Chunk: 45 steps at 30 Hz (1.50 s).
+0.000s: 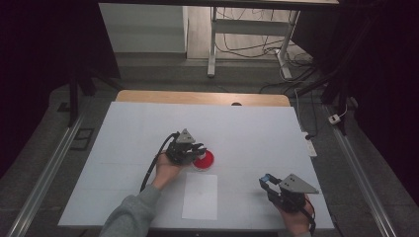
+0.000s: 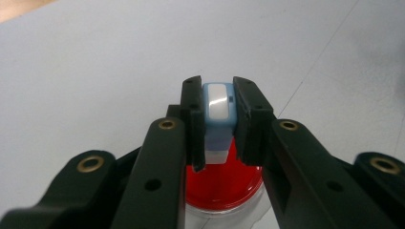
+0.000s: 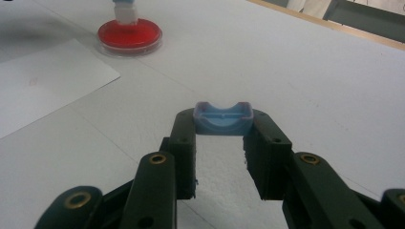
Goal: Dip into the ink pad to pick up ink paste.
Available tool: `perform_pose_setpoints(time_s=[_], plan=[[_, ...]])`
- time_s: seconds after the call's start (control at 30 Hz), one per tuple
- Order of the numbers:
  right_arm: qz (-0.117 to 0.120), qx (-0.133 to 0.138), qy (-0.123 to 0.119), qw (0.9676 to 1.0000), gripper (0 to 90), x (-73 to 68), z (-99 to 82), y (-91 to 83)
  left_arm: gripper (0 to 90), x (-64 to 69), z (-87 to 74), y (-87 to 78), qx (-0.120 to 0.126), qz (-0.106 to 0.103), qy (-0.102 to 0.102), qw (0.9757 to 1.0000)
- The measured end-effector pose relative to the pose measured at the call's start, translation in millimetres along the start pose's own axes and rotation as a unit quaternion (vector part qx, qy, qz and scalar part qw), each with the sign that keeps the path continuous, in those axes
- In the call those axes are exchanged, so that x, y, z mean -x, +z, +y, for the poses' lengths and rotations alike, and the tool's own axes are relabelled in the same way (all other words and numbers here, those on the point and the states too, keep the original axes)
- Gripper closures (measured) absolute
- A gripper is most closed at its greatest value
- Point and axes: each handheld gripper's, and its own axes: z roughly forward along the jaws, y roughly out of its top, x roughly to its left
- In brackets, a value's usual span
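At table centre, left tongs (image 1: 198, 149) pinch blue-white stamp (image 2: 218, 119), upright, directly above red ink dish (image 1: 204, 160). White paper (image 1: 199, 196) just nearer person, closest to left hand. Far right, right tongs (image 1: 267, 181) pinch blue cap (image 3: 222, 119).

left claw (image 2: 217, 119) clamps blue-white block (image 2: 218, 112) above red dish (image 2: 224, 183).

Red dish (image 1: 203, 160) showing glossy red under a clear rim. Just beside it, white paper sheet (image 1: 199, 195) lying plain on the pale grey tabletop (image 1: 257, 133). Light-blue-and-white piece (image 2: 218, 119) sitting between black jaws over the dish; light-blue cap (image 3: 222, 118) well apart.
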Motion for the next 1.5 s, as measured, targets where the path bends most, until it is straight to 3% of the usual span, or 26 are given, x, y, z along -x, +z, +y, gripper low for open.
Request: perform_pose_setpoints(time_s=[0.83, 1.5], plan=[[-0.001, 0.001, -0.001, 1.0000, 65.2, 0.7, 0.1, -1.5, 76.1, 0.0, -1.0, 8.8, -0.030, 0.006, 0.021, 0.9993], [0.000, 0.001, -0.001, 1.0000, 65.2, -0.8, 0.2, -0.3, 76.3, 1.8, -0.7, 10.7, -0.036, 0.009, 0.039, 0.9985]])
